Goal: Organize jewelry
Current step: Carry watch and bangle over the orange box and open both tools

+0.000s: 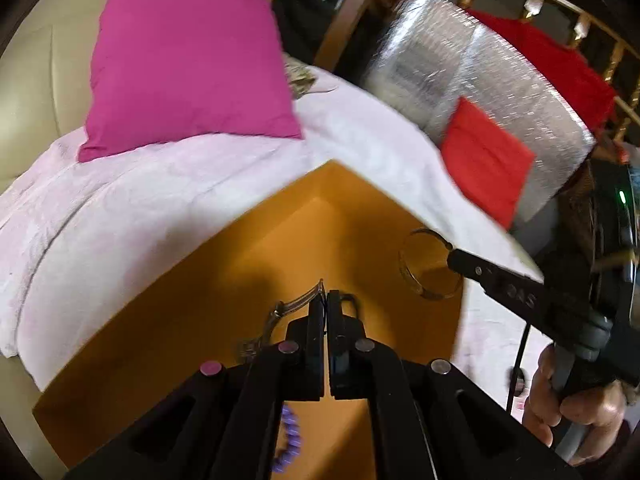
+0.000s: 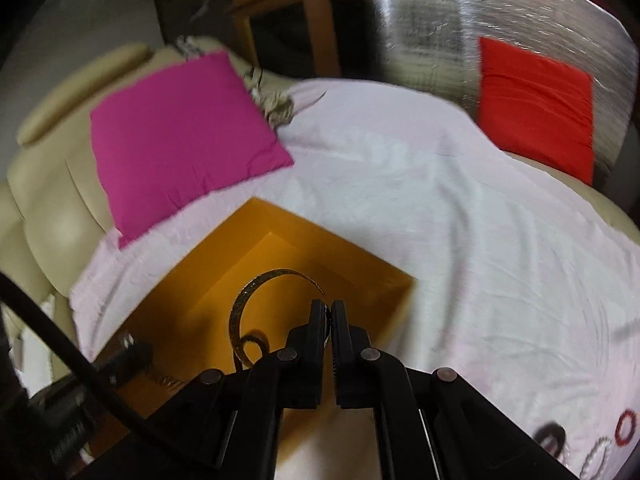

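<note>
Over the open orange box [image 1: 192, 320], which sits on a pale pink cloth [image 1: 120, 200] spread across a cream sofa [image 1: 28, 92], both grippers hang with their jaws pressed together. The left gripper [image 1: 326, 300] pinches a thin, clear-looking bracelet [image 1: 298, 302] that trails off toward eight o'clock from its tips, above the box floor. The right gripper [image 2: 330, 312] clamps the rim of a dark glittery bangle [image 2: 244, 292]; the hoop arcs away toward ten o'clock from the fingertips, above the box interior. From the left wrist view the same bangle shows at about three o'clock, just inside the box's far right wall. A purple beaded bracelet [image 1: 290, 440] lies in the box beneath the left gripper, at six o'clock. A magenta cushion [image 1: 184, 64] rests at eleven o'clock, a red cushion [image 1: 486, 160] at two. More ring-shaped pieces [image 2: 626, 428], blurred, lie on the cloth at five o'clock in the right wrist view.
</note>
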The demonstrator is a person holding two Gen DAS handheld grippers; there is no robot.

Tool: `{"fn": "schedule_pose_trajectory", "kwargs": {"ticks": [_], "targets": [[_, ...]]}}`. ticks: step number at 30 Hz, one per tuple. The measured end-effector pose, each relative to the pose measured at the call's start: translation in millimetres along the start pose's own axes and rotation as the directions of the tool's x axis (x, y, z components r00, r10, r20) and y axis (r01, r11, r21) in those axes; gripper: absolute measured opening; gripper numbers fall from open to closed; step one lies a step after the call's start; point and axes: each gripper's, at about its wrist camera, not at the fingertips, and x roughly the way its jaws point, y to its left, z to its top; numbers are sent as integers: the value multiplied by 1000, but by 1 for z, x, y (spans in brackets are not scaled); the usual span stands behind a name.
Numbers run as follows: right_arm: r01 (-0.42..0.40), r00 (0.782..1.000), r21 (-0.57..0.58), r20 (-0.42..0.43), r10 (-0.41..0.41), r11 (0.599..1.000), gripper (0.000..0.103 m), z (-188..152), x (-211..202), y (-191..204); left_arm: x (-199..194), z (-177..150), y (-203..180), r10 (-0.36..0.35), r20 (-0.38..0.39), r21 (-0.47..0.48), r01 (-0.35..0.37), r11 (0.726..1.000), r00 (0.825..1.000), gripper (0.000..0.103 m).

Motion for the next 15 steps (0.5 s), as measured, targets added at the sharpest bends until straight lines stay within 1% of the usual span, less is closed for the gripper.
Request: {"fn": "schedule_pose_trajectory", "kwargs": {"ticks": [1, 4, 6, 8, 9, 10, 11, 12, 15], "targets": [[9, 1000, -4, -18, -9, 1000, 4, 2, 9, 5, 5, 0, 2, 21, -7, -2, -22, 1000, 1000, 2], [23, 998, 13, -64, -23, 1000, 4, 8, 35, 13, 14, 0, 9, 55, -39, -27, -56, 998, 998, 2], [7, 997, 36, -78, -4, 999, 7, 12, 47, 15, 19, 0, 12, 82, -63, -48, -85, 995, 995, 3], [-33, 995, 84, -87, 41, 996, 10, 15, 52, 12, 18, -3, 11, 103, -68, -40, -106, 994, 992, 11], [-36, 995, 100, -91, 46, 994, 13, 16, 54, 10, 17, -3, 9, 119, -65, -32, -122, 992, 991, 24], [-42, 994, 122, -94, 54, 992, 17, 16, 52, 6, 18, -3, 6, 136, -58, -26, -138, 990, 989, 42], [-54, 994, 140, -89, 67, 989, 22, 16, 49, 1, 17, -3, 5, 151, -47, -22, -152, 988, 987, 50], [-67, 994, 155, -79, 80, 986, 24, 14, 45, -4, 14, -4, 3, 171, -29, -18, -172, 985, 985, 57], [-102, 994, 178, -29, 109, 979, 24, 8, 21, -24, 8, -5, -7, 189, 12, 11, -189, 982, 982, 58]]}}
